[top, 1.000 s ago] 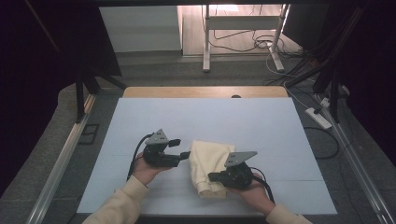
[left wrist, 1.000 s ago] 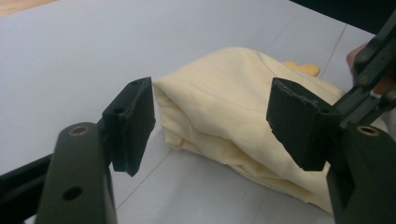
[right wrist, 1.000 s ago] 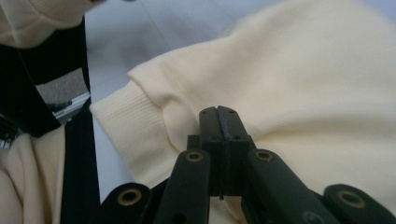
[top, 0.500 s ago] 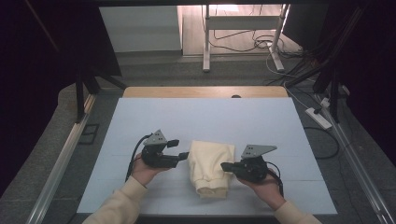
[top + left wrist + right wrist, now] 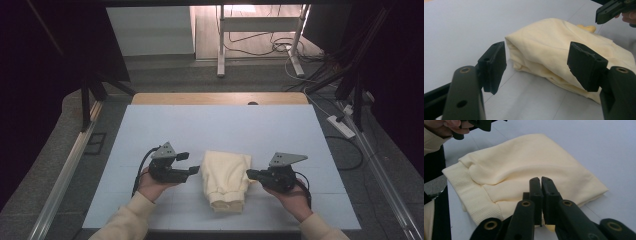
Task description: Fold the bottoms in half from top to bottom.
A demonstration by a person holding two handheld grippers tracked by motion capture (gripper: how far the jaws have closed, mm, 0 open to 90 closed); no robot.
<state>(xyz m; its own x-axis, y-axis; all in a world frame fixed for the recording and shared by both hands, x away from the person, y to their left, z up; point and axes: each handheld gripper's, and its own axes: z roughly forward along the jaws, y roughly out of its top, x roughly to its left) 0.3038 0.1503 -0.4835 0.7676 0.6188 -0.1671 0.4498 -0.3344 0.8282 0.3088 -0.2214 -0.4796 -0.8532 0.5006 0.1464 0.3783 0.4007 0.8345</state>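
Folded cream sweater [image 5: 226,180] low in the frame's centre on the pale table [image 5: 225,125], ribbed cuffs nearest. Left gripper [image 5: 192,163] beside it, jaws spread, empty. Right gripper [image 5: 250,173] opposite, jaws pressed together, gripping nothing.

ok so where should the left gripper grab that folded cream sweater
Probably the thick folded edge of the sweater that faces the left gripper, coming in level from that side. The layers stack there into a lip raised off the table, and the open fingers already straddle it.
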